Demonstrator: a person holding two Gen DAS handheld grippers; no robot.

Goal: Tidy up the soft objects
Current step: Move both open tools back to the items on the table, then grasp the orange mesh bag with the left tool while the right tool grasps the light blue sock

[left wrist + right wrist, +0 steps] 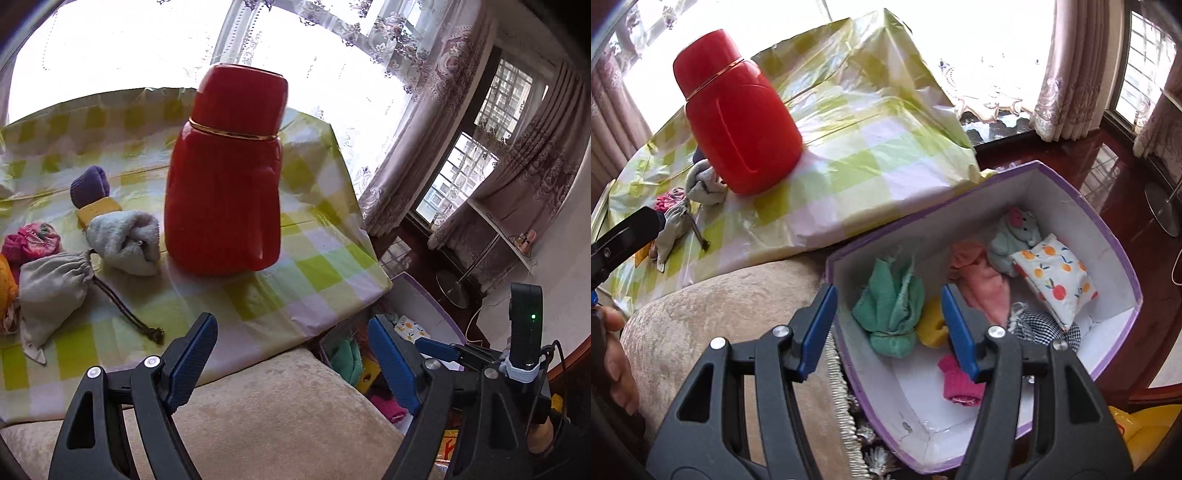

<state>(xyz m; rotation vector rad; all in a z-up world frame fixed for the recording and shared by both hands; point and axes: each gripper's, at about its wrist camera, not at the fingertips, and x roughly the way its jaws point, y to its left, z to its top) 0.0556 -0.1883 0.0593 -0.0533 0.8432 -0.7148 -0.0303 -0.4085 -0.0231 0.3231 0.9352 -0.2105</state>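
Note:
Soft items lie on the checked tablecloth (295, 236): a grey drawstring pouch (51, 284), a rolled grey sock (125, 240), a yellow sponge (98, 210), a purple roll (90, 184) and a pink bundle (31, 242). My left gripper (291, 365) is open and empty over the table's near edge. My right gripper (890, 328) is open and empty above the purple-edged box (1115, 258), which holds a green cloth (890, 314), a yellow sponge (932, 325), a pink cloth (982, 291), a fruit-print pillow (1056, 284), a plush toy (1015, 236), a checked cloth (1045, 325) and a magenta cloth (960, 384).
A red flask (225, 177) stands upright on the table beside the sock; it also shows in the right wrist view (738, 110). A beige cushioned edge (258, 413) lies below the table. Curtains (417, 147), a window and a lamp base (1163, 210) stand on the right.

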